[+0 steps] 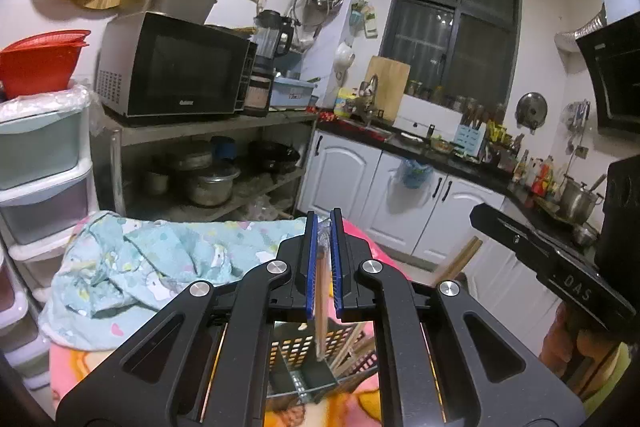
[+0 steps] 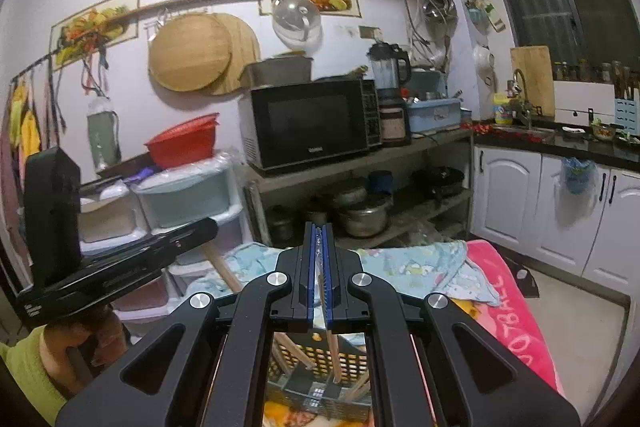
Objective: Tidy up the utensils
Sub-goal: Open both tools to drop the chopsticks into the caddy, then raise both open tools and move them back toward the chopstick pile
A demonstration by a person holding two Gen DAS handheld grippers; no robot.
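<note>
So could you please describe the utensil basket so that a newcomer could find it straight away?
Find the pink blanket in front of the white cabinets. The basket sits on it, just below both grippers. Unlike the soft cloth around it, it is a dark grid-walled box holding chopsticks.

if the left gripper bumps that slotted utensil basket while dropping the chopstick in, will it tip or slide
The utensil basket looks like thin perforated plastic, so probably light and easy to shove. It sits on a soft pink blanket, an unsteady base, so tipping seems plausible. The chopstick in the left gripper looks stiff enough to push it.
</note>
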